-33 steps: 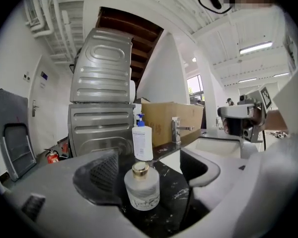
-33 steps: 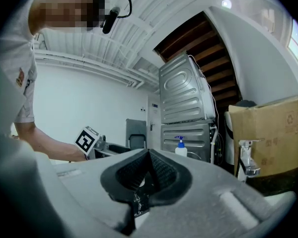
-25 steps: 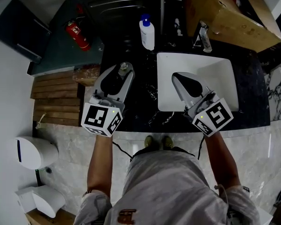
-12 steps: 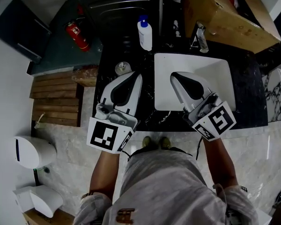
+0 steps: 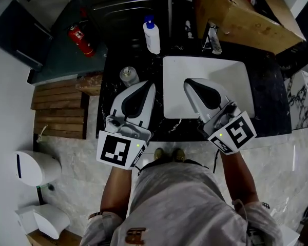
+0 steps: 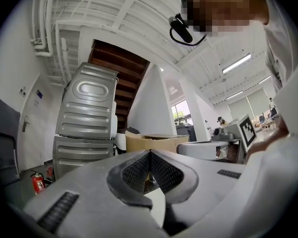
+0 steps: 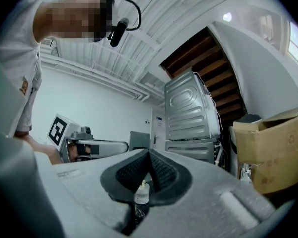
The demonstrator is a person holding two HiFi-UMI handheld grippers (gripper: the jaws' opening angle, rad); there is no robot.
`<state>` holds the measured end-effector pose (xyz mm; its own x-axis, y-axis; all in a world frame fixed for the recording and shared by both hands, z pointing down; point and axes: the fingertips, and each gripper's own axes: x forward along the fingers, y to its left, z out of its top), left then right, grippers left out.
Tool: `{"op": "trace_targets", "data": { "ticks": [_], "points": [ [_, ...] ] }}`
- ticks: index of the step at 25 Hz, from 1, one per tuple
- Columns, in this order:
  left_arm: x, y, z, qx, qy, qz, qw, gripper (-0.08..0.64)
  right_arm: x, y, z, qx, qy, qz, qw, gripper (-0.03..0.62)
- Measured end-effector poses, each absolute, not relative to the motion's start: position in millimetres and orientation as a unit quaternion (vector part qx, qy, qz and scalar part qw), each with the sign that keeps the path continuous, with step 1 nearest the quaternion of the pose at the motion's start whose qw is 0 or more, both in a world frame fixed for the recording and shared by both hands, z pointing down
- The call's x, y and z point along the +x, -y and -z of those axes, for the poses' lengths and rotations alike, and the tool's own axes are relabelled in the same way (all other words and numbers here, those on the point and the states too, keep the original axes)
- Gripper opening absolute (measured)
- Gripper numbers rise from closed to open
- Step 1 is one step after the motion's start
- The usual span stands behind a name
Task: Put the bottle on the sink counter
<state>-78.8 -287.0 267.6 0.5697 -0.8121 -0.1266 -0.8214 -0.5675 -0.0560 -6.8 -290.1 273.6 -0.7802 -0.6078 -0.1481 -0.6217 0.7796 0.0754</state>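
The small clear bottle (image 5: 128,76) stands upright on the black sink counter (image 5: 159,122), left of the white basin (image 5: 231,81). My left gripper (image 5: 150,85) hovers over the counter just right of and nearer than the bottle, apart from it. Its jaws are shut with nothing between them, as the left gripper view shows (image 6: 150,152). My right gripper (image 5: 187,82) hangs over the basin, jaws shut and empty; its tips meet in the right gripper view (image 7: 149,151).
A white pump bottle (image 5: 152,35) stands at the counter's back, also visible through the right jaws (image 7: 141,192). The faucet (image 5: 213,37) is behind the basin, a cardboard box (image 5: 241,14) at back right. A washing machine (image 5: 128,4) and fire extinguisher (image 5: 81,40) lie beyond.
The left gripper, which stood around the bottle, has drawn back toward the person and shut its jaws. The bottle stays standing on the counter. The right gripper has barely moved.
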Motion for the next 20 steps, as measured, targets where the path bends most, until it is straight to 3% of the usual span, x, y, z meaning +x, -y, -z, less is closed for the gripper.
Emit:
{"op": "trace_targets", "data": {
  "ticks": [20],
  "points": [
    [-77.0, 280.1, -268.1, -0.884, -0.462, -0.037, 0.054, 0.002, -9.9, 282.1, -276.8, -0.316, -0.946, -0.057, 0.055, 0.000]
  ]
}}
